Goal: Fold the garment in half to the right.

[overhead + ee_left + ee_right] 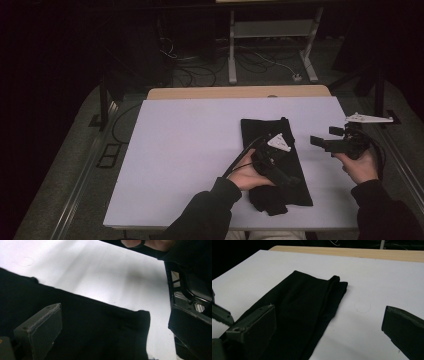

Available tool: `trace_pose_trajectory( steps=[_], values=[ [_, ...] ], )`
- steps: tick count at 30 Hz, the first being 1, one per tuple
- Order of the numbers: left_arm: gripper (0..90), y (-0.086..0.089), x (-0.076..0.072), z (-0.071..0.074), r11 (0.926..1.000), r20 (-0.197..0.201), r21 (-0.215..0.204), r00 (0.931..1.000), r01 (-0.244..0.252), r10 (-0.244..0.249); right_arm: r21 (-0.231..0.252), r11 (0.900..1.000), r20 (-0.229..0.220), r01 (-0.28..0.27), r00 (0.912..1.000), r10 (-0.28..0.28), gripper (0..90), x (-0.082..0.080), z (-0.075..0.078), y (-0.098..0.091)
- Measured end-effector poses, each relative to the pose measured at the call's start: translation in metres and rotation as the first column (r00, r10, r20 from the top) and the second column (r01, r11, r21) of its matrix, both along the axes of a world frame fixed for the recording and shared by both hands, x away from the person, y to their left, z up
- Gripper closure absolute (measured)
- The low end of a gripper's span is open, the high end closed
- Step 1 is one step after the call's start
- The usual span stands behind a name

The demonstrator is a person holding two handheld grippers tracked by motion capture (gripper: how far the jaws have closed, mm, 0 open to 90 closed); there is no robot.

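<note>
From the high view I cannot make out how the left tongs (pixel 287 179) stand: black jaws merge with the black cloth (pixel 260 135) beneath them, and my left hand (pixel 247 175) covers part of the cloth's near end. The near edge of the tabletop (pixel 175 150) is hidden behind both of my sleeves. In the left gripper view the cloth (pixel 95 327) runs off the bottom and left edges, and the right hand (pixel 147 243) is cut by the top edge. In the right gripper view the right-side jaw is cut by the frame's edge, and the cloth's (pixel 304 307) near end runs off the bottom. The faint circle (pixel 362 307) on the tabletop is too dim to identify.
</note>
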State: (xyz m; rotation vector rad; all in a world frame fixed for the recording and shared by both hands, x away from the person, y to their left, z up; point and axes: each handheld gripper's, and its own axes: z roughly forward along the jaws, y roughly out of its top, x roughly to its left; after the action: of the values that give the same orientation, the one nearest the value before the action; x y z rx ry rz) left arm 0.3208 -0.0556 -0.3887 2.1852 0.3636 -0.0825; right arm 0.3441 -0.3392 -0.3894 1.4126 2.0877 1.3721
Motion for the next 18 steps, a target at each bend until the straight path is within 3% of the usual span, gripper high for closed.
trace_pose_trajectory(
  steps=[9,18],
  values=[
    [0.0,0.017,0.004,0.001,0.9996,0.030,-0.004,0.9992,-0.027,0.027,-0.005,1.0000,0.008,-0.006,0.9999,0.006,0.0,-0.009,0.001,-0.002],
    [0.0,0.035,0.005,-0.003,0.9983,0.032,-0.011,0.9978,-0.057,0.058,-0.011,0.9999,0.000,-0.007,1.0000,0.007,0.0,-0.021,-0.004,-0.005]
  ],
)
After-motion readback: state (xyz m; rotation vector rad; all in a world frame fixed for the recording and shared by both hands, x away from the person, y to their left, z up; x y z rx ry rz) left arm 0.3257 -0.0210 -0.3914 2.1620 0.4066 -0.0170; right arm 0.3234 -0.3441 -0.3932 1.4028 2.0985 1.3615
